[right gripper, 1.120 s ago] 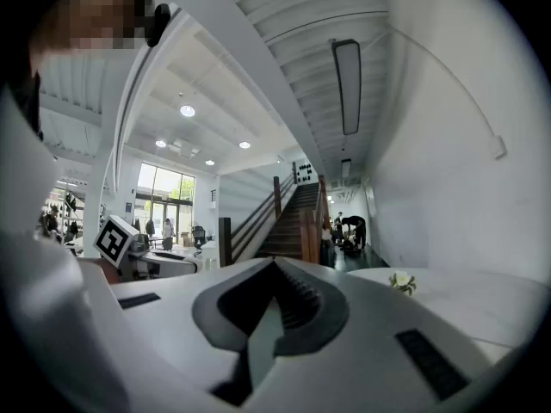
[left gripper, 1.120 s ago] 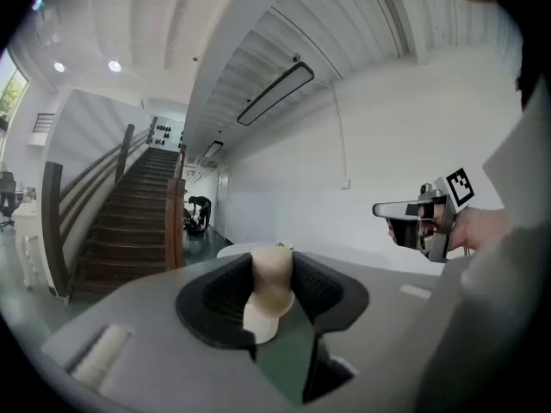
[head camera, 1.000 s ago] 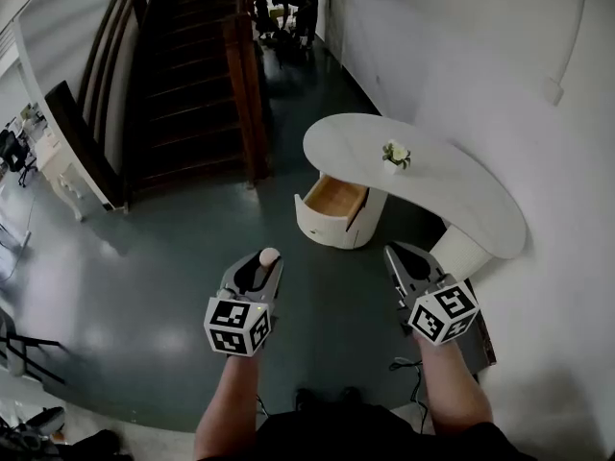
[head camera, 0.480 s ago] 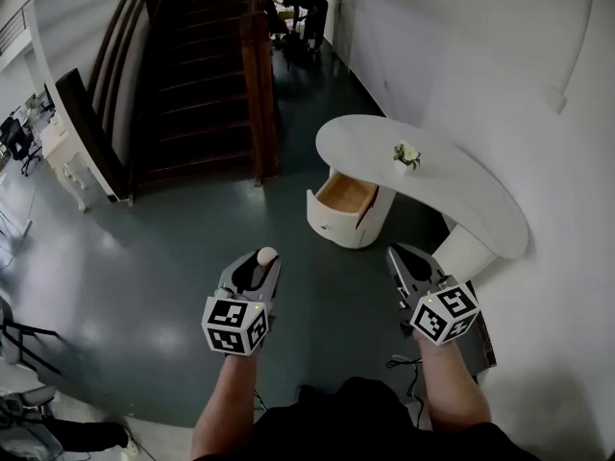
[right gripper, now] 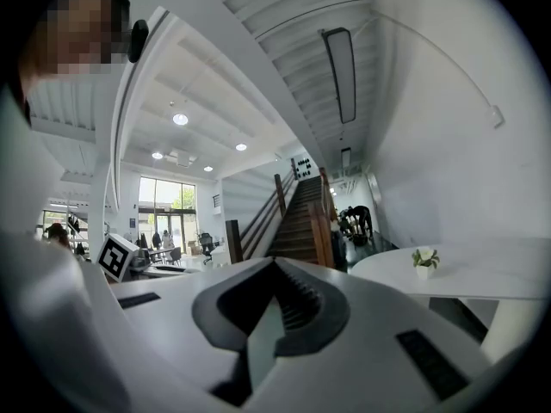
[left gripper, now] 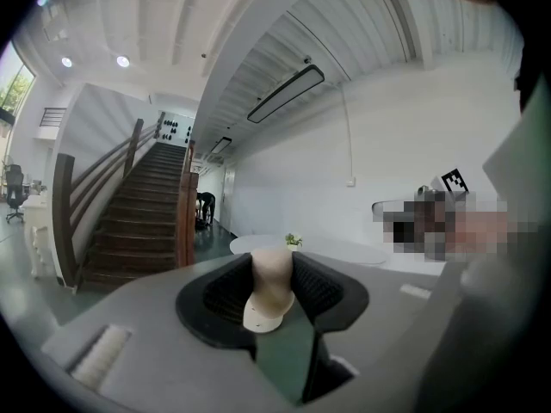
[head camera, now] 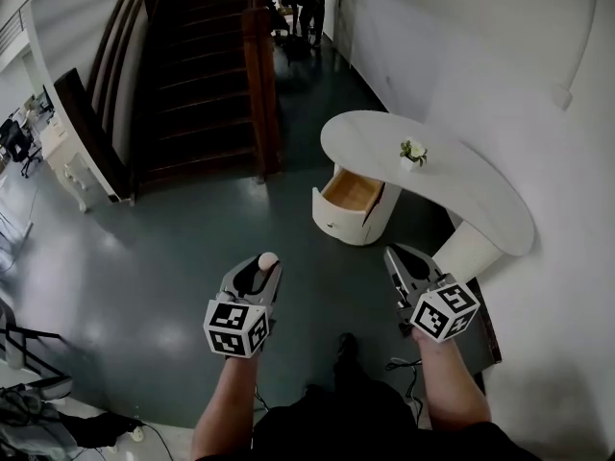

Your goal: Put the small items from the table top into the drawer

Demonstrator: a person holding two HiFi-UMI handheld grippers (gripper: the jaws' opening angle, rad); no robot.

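Observation:
My left gripper (head camera: 263,269) is shut on a small cream knob-shaped item (head camera: 268,259), held above the dark floor, well short of the table. In the left gripper view the item (left gripper: 269,287) stands pinched between the two black pads. My right gripper (head camera: 397,259) is shut with nothing in it, and its ribbed pads (right gripper: 297,304) meet. Ahead stands a white curved table (head camera: 471,192) with a small potted plant (head camera: 414,151) on top. Its cabinet's drawer (head camera: 353,191) is pulled open and shows a bare wooden inside.
A dark wooden staircase (head camera: 197,75) rises at the upper left, its post near the table. A person (head camera: 309,8) bends over at the far end of the corridor. A white wall (head camera: 480,56) runs along the right. A cable (head camera: 402,365) lies on the floor by my feet.
The table and open drawer have slid right and slightly up in the head view as the person walks. A foot now shows at the bottom. Both grippers keep their places and grip.

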